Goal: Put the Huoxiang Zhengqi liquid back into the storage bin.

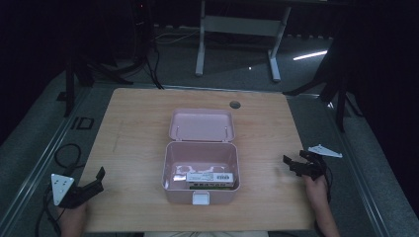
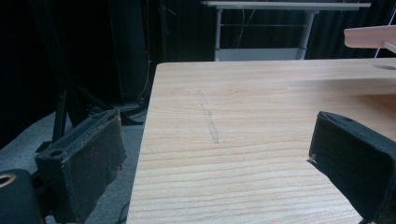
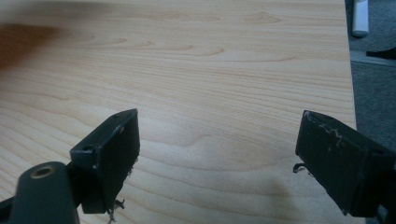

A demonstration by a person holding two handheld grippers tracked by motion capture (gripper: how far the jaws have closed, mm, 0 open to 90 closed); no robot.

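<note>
A pink box (image 1: 201, 170) stands in the middle of the wooden table (image 1: 138, 123) with its lid (image 1: 201, 124) swung back. Inside it lies a white and green carton (image 1: 210, 179). My left gripper (image 1: 96, 180) rests open at the table's front left corner, well left of the box. In the left gripper view, the gripper (image 2: 215, 154) has only bare wood between its jaws, and the pink lid's edge (image 2: 371, 36) shows at the top right. My right gripper (image 1: 292, 164) hovers open near the right edge. In its own view, the gripper (image 3: 217, 154) holds nothing.
A round cable hole (image 1: 235, 104) sits in the table behind the box. A faint scratch mark (image 2: 208, 116) runs across the wood on the left side. A white desk frame (image 1: 237, 29) stands on the floor beyond the table. Cables (image 1: 64, 155) trail off the left edge.
</note>
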